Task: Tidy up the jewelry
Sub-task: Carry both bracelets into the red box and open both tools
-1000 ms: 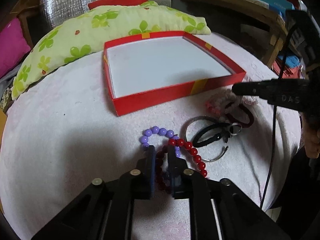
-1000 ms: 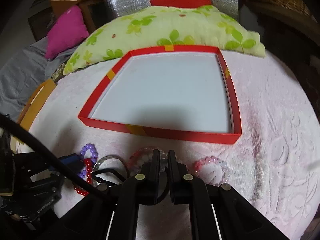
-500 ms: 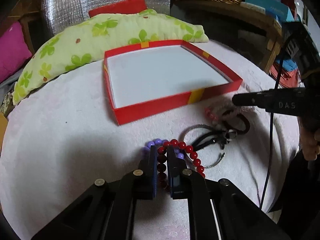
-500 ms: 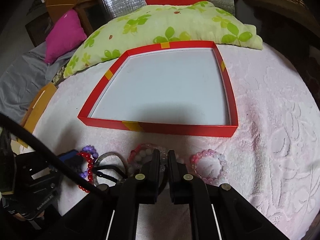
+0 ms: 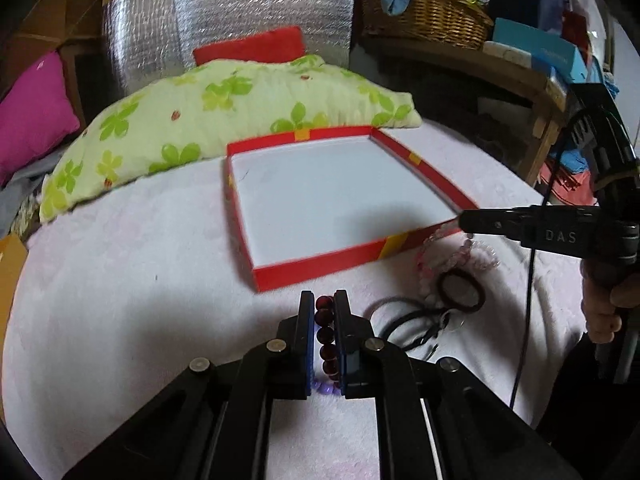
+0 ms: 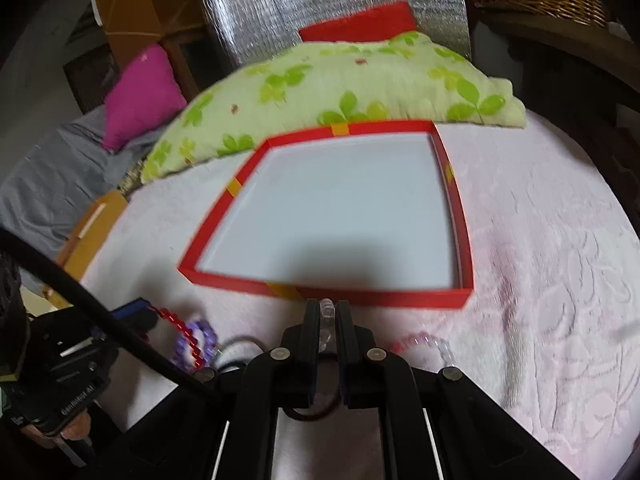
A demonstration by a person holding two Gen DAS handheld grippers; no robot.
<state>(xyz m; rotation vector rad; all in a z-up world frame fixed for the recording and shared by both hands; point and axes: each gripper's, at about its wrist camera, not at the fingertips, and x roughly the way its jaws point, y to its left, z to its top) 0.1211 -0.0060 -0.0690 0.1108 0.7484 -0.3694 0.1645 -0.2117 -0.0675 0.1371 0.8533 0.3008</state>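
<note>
Before red box (image 5: 320, 270): left tongs (image 5: 324, 308) clamp red bead bracelet (image 5: 325, 326); right tongs (image 6: 328, 312) clamp clear bead bracelet (image 6: 326, 307), both apparently for boxing.

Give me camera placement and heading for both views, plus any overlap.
Left wrist: sits on the left gripper, looks along its fingers, shut on the dark red bead bracelet, toward the red box; the right gripper and the hand holding it show at right.
Right wrist: sits on the right gripper, fingers shut on a pale bead bracelet, facing the same box; the left gripper shows at lower left.
Shared: box, green floral pillow, pink blanket.
</note>
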